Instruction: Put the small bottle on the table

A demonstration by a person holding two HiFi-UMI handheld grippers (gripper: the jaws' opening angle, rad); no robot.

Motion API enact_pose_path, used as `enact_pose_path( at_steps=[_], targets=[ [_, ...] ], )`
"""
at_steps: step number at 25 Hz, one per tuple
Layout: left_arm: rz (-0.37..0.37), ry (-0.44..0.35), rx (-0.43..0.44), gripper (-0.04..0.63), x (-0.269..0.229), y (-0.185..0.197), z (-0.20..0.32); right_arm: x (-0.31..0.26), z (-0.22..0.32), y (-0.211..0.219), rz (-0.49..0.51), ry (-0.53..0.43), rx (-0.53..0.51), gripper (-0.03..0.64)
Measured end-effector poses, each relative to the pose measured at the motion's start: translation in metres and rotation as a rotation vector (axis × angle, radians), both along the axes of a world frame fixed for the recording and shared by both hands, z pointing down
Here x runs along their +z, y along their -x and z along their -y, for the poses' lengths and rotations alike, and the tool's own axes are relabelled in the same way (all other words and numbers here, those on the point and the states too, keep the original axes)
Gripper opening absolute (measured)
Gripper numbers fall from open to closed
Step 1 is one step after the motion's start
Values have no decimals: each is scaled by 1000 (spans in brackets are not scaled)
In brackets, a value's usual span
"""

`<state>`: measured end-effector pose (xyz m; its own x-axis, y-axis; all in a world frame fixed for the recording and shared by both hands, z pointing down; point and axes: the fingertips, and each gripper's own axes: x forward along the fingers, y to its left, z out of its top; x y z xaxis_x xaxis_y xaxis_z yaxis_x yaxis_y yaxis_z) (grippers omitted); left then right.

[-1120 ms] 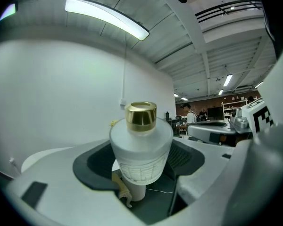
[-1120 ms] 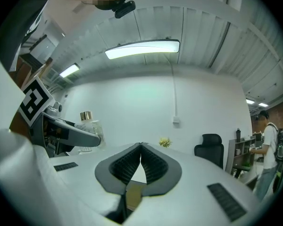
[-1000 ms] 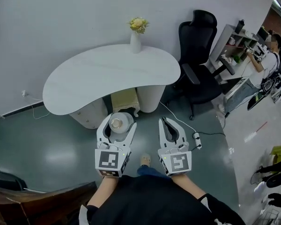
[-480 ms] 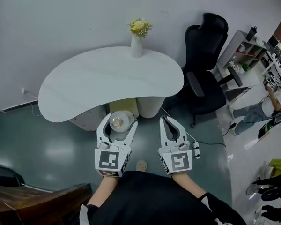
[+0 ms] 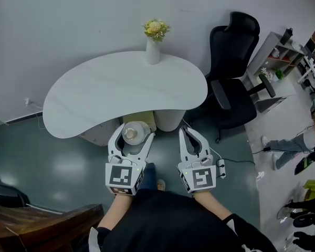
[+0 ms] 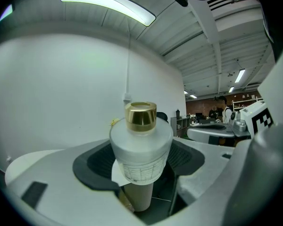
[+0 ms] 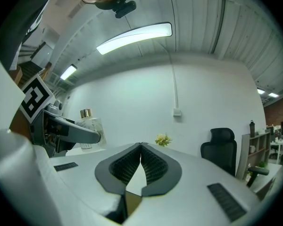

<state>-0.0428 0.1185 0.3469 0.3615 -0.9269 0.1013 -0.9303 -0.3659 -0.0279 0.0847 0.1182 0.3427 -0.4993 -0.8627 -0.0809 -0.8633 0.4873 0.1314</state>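
A small frosted bottle point(image 5: 133, 133) with a gold cap point(image 6: 141, 115) stands upright between the jaws of my left gripper point(image 5: 131, 135), which is shut on its body point(image 6: 140, 152). I hold it in the air just in front of the near edge of the white curved table point(image 5: 121, 91). My right gripper point(image 5: 190, 136) hangs beside it on the right, shut, tips touching, with nothing between them point(image 7: 141, 147). The bottle point(image 7: 88, 128) and the left gripper also show at the left of the right gripper view.
A white vase with yellow flowers point(image 5: 153, 41) stands at the table's far edge. A black office chair point(image 5: 232, 75) is right of the table. A cable and power strip point(image 5: 220, 161) lie on the floor. A dark wooden piece point(image 5: 37, 224) is at lower left. A person stands at far right.
I have stepped a little nearer the table; both grippers keep their pose, the bottle still held. The person at the right has moved along the room's edge.
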Motion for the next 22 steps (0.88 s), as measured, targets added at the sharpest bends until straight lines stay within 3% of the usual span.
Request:
enact_pose_path(
  at_steps=[10, 19, 22],
  targets=[
    [12, 18, 30, 333, 11, -4, 49, 4, 41, -3, -12, -9, 13, 23],
    [44, 3, 109, 333, 20, 0, 152, 2, 148, 8, -20, 0, 60, 23],
    [44, 6, 120, 333, 22, 1, 186, 12, 178, 12, -59, 53, 54, 23]
  ],
)
